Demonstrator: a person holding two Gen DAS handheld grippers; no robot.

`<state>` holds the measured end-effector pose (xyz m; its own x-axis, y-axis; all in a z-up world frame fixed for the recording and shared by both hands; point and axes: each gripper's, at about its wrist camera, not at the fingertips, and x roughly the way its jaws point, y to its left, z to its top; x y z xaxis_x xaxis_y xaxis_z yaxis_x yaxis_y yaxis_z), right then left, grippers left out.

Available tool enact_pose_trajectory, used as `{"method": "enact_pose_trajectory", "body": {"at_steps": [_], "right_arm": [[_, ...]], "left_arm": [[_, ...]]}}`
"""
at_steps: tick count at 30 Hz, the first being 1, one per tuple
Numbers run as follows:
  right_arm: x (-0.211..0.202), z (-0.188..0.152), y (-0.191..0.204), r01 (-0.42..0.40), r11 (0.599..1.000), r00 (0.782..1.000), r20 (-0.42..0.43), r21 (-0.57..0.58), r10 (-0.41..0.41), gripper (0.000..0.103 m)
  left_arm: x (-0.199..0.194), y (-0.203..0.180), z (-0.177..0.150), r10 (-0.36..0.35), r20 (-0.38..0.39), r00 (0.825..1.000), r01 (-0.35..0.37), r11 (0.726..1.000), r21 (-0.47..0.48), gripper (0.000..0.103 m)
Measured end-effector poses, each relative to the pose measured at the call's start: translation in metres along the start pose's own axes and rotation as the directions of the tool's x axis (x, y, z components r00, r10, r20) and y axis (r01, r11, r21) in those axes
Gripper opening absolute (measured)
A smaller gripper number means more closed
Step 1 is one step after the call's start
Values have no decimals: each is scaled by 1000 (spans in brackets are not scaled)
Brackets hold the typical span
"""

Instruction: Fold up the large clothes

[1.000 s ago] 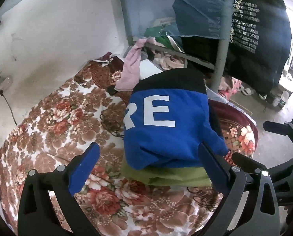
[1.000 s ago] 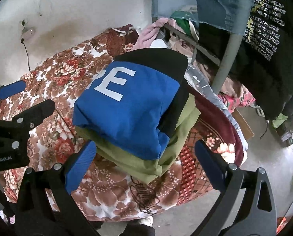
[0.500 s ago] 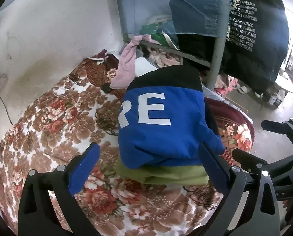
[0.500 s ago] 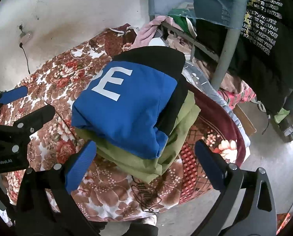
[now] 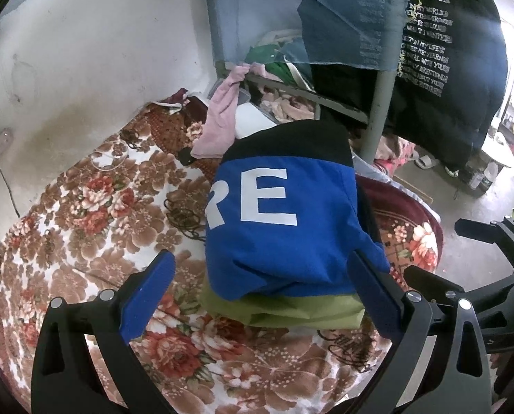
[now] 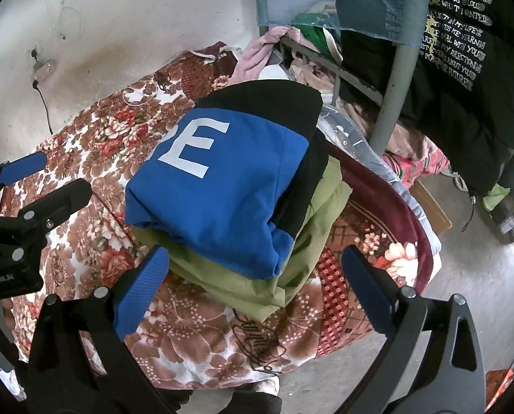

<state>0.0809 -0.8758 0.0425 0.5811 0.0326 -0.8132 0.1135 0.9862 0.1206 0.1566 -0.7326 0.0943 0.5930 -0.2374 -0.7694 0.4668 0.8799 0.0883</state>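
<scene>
Left wrist view: left claw [image 5: 262, 288] spread wide above folded blue garment [image 5: 284, 227].

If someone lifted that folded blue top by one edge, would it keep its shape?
Probably not. The blue top is soft cloth with rumpled edges, so it would likely droop and unfold. Resting loosely on the green garment, it might slide if pushed.

"RE" on blue top [image 5: 284, 227]

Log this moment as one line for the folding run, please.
left gripper: open, empty | right gripper: open, empty | blue sweatshirt: folded, atop green garment | stack on floral blanket | neither gripper touching
</scene>
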Motion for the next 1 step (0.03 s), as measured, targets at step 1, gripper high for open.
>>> {"method": "enact_pose_trajectory", "body": {"at_steps": [1], "right_arm": [[0,0,0,1,1000,1000,1,0,-1,98]], "left_arm": [[0,0,0,1,1,1000,-1,1000,-1,98]]}}
